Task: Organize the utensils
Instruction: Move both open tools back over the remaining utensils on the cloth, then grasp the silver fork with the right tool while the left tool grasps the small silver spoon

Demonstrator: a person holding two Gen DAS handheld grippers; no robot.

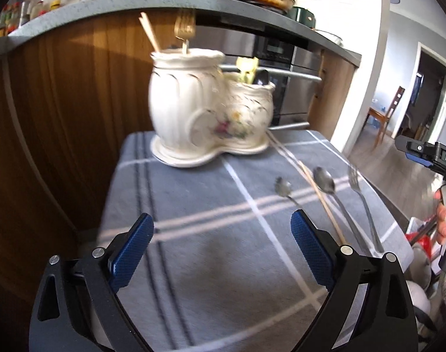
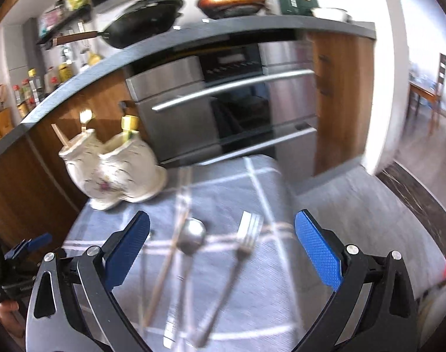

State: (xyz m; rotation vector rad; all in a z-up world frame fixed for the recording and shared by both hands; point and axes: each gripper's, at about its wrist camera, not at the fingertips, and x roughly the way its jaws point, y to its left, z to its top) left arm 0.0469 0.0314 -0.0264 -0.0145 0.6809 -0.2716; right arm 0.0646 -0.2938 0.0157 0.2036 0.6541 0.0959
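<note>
Now both grippers, left [image 1: 223, 245] and right [image 2: 223, 243], gape empty; you're lining up the fork [image 2: 237, 259] near the cloth's [image 2: 261, 182] right edge—straddle its handle.

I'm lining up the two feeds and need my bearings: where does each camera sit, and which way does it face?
Left wrist: on the left gripper, open, facing the ceramic holder across the grey cloth; a hand shows at right.
Right wrist: on the right gripper, open, above the large spoon and fork, facing the oven.
Shared: holder, cloth, spoon, fork, chopsticks.
</note>
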